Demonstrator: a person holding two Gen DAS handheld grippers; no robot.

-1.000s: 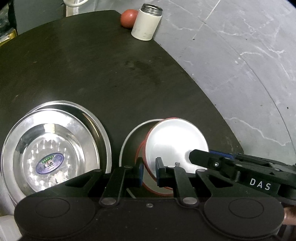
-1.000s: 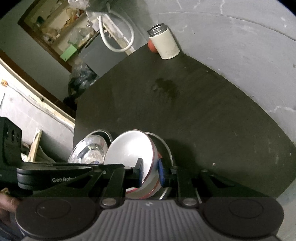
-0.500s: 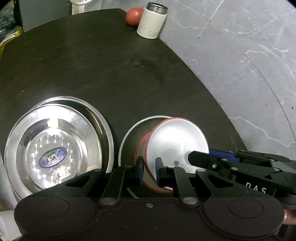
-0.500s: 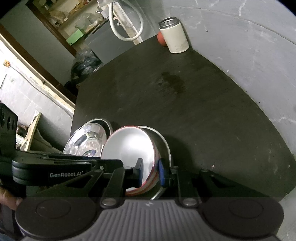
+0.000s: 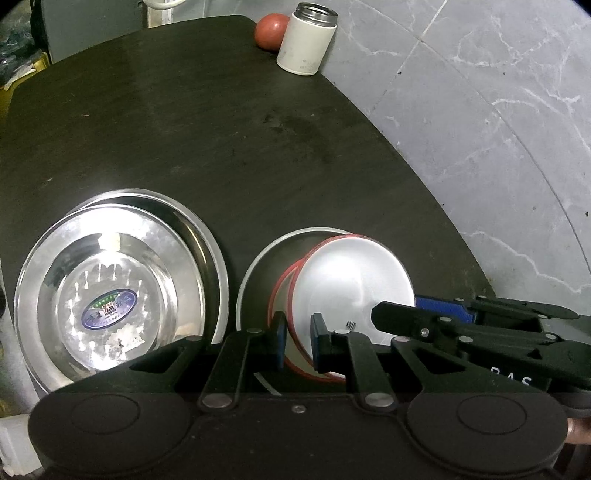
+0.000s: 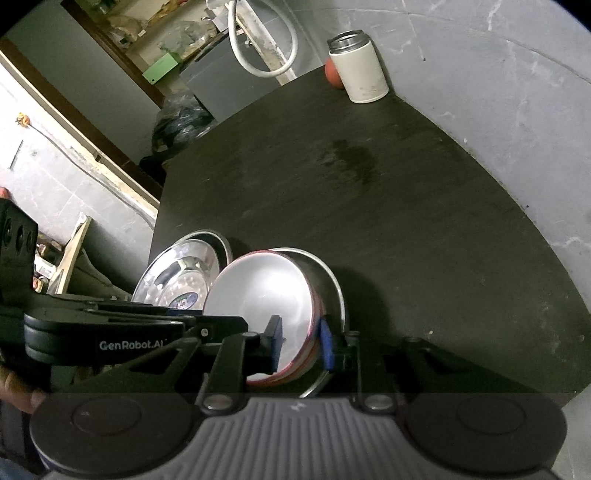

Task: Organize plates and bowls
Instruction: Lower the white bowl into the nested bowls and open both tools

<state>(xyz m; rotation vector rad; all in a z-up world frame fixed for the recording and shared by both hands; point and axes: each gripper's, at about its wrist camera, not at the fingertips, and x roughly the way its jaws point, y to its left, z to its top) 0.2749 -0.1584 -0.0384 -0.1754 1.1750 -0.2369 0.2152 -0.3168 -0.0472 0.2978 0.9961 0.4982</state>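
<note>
Two hand-held grippers on one white red-rimmed bowl [image 5: 351, 284]. My left hand-held gripper [image 5: 298, 338] pinches the bowl's near-left rim, jaws narrow; my right hand-held gripper [image 6: 301, 345] clamps the rim on the opposite side. The bowl sits tilted inside a steel bowl [image 5: 258, 266] on the dark counter [image 5: 221, 129]. Left of my left fingers, stacked steel plates [image 5: 118, 291]. Far ahead, a white canister [image 5: 306, 40] beside a red ball [image 5: 271, 31].

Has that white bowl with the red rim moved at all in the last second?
No. The white bowl sits in the same spot inside the steel bowl, beside the steel plates; only the cameras shifted.
</note>
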